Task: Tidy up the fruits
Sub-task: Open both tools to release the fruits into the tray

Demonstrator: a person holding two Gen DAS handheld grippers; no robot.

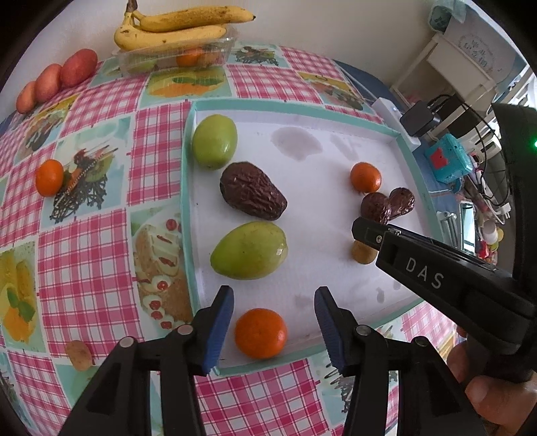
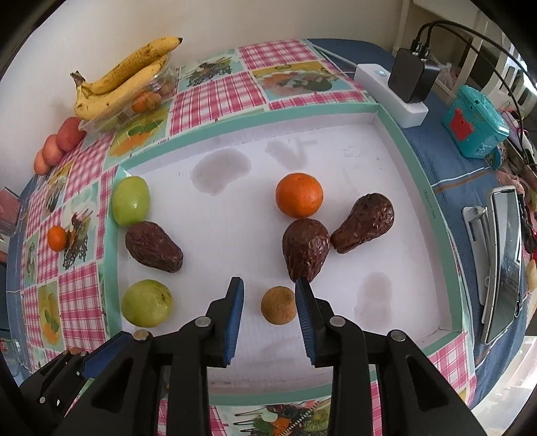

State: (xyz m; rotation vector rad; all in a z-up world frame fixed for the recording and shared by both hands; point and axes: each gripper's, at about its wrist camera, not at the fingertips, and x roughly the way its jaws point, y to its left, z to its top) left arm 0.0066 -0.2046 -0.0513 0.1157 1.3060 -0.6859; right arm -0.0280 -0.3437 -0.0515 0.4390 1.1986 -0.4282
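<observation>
The left gripper (image 1: 273,330) is released, its jaws apart; a tangerine (image 1: 260,333) lies between them on the tray (image 1: 188,214), touching neither blue pad. The right gripper (image 2: 270,315) is likewise released, with a small brown fruit (image 2: 278,305) between its jaws, close to the right pad. Beyond it lie two avocados (image 2: 305,248) and an orange (image 2: 299,194). In the left view, the right gripper's body reads "DAS" (image 1: 424,272). Bananas (image 1: 174,28) rest on a clear box at the wall.
</observation>
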